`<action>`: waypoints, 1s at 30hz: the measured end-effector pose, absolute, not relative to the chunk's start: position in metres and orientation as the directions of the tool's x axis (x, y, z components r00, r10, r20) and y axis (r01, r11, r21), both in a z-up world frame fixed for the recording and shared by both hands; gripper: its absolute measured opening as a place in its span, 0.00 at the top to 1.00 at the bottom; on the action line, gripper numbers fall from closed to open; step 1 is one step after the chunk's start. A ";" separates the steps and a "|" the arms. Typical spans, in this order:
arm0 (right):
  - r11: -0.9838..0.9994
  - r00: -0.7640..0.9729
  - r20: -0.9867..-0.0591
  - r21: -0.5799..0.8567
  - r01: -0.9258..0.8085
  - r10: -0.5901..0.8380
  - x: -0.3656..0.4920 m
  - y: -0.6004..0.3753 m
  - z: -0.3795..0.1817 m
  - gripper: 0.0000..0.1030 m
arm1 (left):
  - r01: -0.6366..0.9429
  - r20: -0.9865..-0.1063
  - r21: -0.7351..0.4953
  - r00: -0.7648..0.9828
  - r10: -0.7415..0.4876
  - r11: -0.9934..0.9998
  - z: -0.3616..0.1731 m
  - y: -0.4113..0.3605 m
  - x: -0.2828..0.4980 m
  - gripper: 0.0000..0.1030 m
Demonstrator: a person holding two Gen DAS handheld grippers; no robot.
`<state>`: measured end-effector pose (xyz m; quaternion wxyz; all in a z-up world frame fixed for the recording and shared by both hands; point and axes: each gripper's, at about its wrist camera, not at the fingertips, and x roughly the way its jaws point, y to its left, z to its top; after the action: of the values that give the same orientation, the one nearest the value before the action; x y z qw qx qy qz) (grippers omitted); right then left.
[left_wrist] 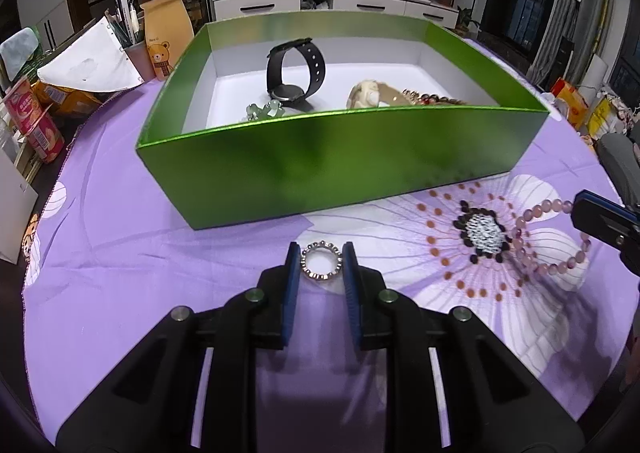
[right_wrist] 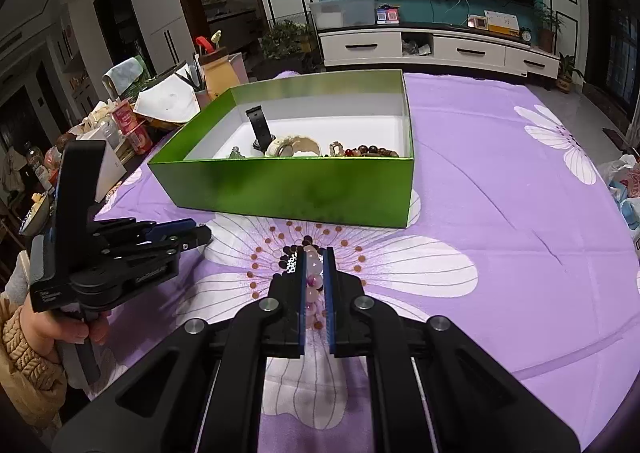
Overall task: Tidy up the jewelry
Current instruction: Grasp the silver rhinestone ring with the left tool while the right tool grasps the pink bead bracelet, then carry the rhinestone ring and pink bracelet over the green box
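Note:
A green box (left_wrist: 320, 157) with a white inside stands on the purple floral cloth; it also shows in the right wrist view (right_wrist: 296, 185). In it lie a black watch (left_wrist: 294, 73), a cream watch (left_wrist: 366, 95), green stones (left_wrist: 266, 111) and brown beads (left_wrist: 432, 97). My left gripper (left_wrist: 321, 261) is shut on a small silver beaded ring (left_wrist: 321, 261) just above the cloth in front of the box. My right gripper (right_wrist: 313, 259) is shut on a pink bead bracelet (left_wrist: 554, 241), whose beads (right_wrist: 314, 265) sit between the blue pads.
Left of the cloth stand a bear-print bottle (left_wrist: 162, 29), a pen cup (left_wrist: 138, 53), paper (left_wrist: 90, 61) and snack cans (left_wrist: 34, 121). A white TV cabinet (right_wrist: 436, 47) stands behind. The left gripper's body (right_wrist: 104, 249) is at the left in the right wrist view.

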<state>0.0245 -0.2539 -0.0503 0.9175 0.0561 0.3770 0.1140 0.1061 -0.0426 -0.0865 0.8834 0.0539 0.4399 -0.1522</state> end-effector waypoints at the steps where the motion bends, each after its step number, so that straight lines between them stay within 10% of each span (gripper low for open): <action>1: 0.968 0.692 -0.677 0.189 -0.167 0.252 0.024 -0.254 -0.049 0.93 | 0.317 -0.791 -0.042 0.569 -0.226 0.947 -0.084 -0.042 0.104 0.80; 30: 0.963 0.796 -0.542 0.167 -0.213 0.270 0.074 -0.256 0.034 0.93 | 0.333 -0.682 -0.049 0.678 -0.275 0.942 0.030 -0.054 0.145 0.80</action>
<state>0.0741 -0.2563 0.0337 0.9464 0.0488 0.2927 0.1275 0.1450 -0.0536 0.0297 0.9150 0.0396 0.3656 -0.1659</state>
